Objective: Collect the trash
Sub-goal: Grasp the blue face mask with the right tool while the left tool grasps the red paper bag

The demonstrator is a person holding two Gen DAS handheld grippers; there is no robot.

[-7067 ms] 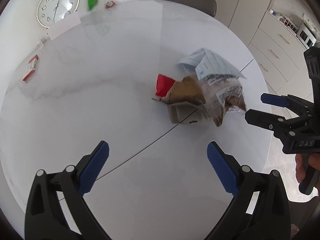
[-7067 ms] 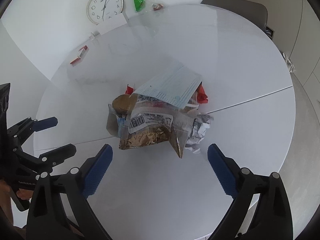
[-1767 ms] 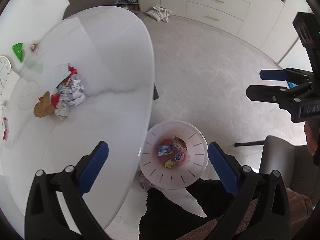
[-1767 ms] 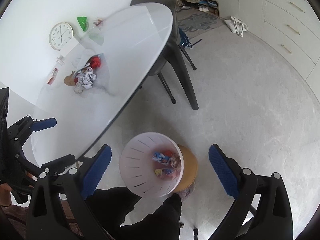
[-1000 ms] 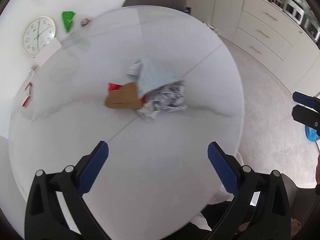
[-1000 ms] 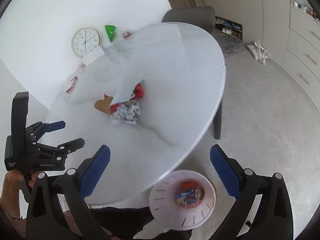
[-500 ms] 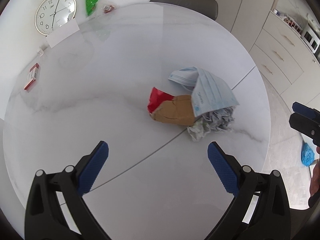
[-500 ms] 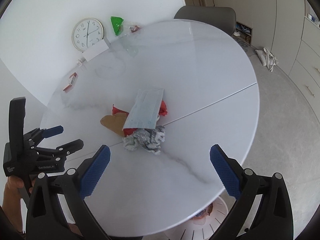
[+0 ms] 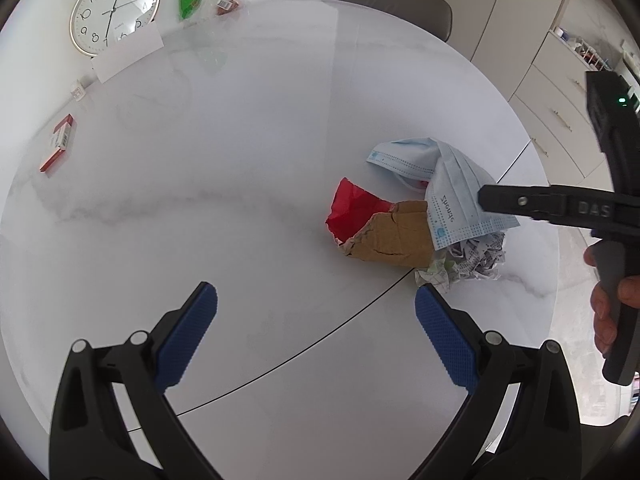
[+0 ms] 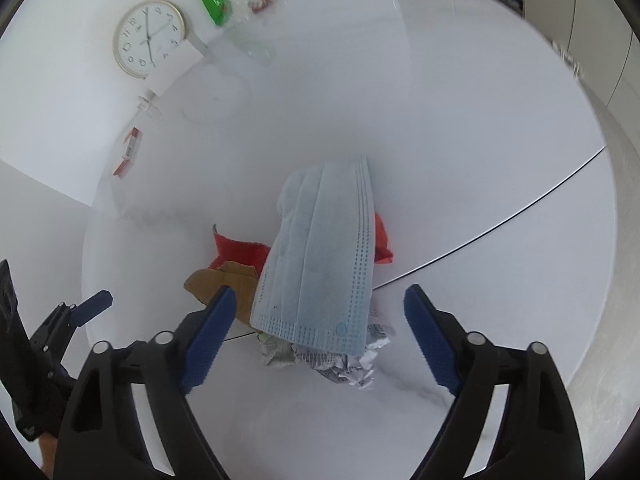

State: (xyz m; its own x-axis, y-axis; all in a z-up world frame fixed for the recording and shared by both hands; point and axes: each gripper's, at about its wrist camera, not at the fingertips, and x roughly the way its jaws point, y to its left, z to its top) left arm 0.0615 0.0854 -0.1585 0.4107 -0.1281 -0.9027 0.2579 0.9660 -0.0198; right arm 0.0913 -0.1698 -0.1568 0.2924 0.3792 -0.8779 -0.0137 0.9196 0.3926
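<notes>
Lying between closing right gripper (image 10: 316, 324): face mask (image 10: 320, 256)

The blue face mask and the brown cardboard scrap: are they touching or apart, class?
Touching. The left wrist view shows the blue face mask draped over the right end of the brown cardboard scrap, its lower edge lying directly on it with no gap.
</notes>
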